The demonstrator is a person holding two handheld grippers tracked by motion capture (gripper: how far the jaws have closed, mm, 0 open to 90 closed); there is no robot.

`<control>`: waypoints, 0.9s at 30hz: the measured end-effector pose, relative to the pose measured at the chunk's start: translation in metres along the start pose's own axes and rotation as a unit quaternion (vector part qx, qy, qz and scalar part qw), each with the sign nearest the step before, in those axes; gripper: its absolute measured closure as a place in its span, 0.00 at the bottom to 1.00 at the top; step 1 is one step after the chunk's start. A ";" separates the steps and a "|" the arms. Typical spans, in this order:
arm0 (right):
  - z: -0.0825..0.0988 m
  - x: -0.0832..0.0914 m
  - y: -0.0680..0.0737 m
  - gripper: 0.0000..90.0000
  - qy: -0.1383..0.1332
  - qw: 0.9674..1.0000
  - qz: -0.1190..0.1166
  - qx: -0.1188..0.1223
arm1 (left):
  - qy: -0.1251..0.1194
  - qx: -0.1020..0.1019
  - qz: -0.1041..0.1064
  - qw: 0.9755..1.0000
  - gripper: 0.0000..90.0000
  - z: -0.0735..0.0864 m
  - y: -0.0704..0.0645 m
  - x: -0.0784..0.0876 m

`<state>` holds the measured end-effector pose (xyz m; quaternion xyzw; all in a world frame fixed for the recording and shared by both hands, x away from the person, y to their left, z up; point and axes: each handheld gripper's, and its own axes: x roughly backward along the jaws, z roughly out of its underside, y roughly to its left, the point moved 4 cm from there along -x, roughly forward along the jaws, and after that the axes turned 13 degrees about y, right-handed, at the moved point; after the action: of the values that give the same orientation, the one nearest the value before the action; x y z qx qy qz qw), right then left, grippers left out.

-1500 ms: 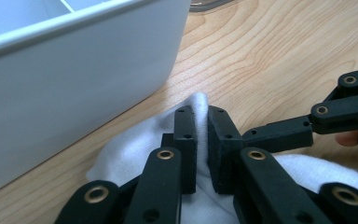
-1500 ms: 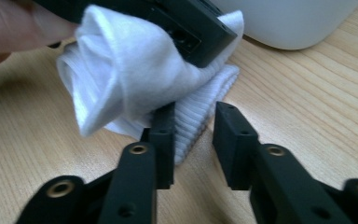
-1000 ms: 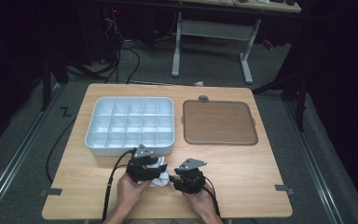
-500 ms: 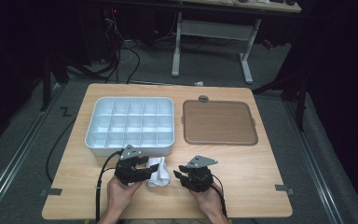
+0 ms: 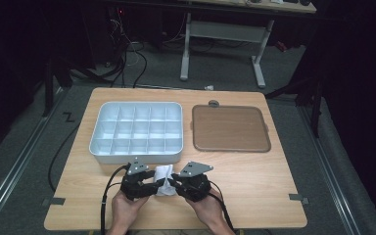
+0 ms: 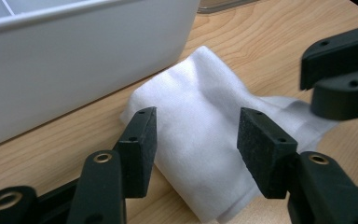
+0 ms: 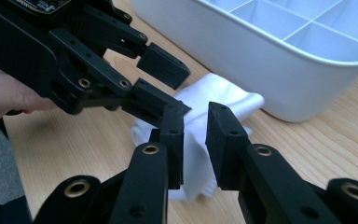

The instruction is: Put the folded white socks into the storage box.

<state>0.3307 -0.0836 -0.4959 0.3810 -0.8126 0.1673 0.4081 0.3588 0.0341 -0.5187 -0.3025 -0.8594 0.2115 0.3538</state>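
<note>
Risk: the folded white cloth (image 5: pixel 162 173) may slide out of the right tongs (image 7: pixel 196 140) and drop to the light wooden table (image 5: pixel 254 181) if they have caught just a thin edge
Risk two: the two tools may knock each other, being so close
Cloth: on the table just in front of the white compartment tray (image 5: pixel 137 132), between both tools
Left tongs (image 6: pixel 196 140): half open, astride the cloth, pads not clearly pressing
Right tongs: narrow, just been closing, cloth edge between the jaws; grip cannot be told
</note>
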 end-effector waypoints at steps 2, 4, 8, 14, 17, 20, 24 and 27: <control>-0.002 -0.010 0.000 0.86 0.012 1.000 0.001 0.002 | 0.007 -0.007 -0.008 1.000 0.55 0.004 0.001 -0.004; -0.001 -0.014 0.000 0.85 0.019 1.000 0.005 0.003 | 0.011 -0.009 -0.013 1.000 0.55 0.005 0.003 -0.005; 0.014 -0.031 -0.009 0.85 0.056 0.998 0.016 -0.005 | 0.017 -0.010 -0.028 0.999 0.54 0.010 0.006 -0.008; 0.026 -0.039 -0.018 0.85 0.059 0.998 0.023 -0.014 | 0.015 0.001 -0.018 1.000 0.54 0.011 0.011 -0.011; 0.029 -0.041 -0.021 0.85 0.049 0.998 0.013 -0.026 | 0.008 -0.007 -0.020 1.000 0.54 0.012 0.011 -0.012; 0.030 -0.042 -0.022 0.86 0.047 0.999 0.013 -0.023 | 0.006 -0.003 -0.016 1.000 0.54 0.012 0.012 -0.013; 0.030 -0.044 -0.023 0.86 0.043 0.999 0.005 -0.032 | 0.006 0.013 -0.011 1.000 0.52 0.008 0.017 -0.013; 0.029 -0.044 -0.022 0.85 0.042 0.999 0.006 -0.033 | 0.004 0.014 -0.014 1.000 0.51 0.007 0.019 -0.012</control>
<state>0.3485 -0.0933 -0.5493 0.3552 -0.8021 0.1590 0.4530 0.3676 0.0386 -0.5402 -0.2864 -0.8589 0.2173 0.3648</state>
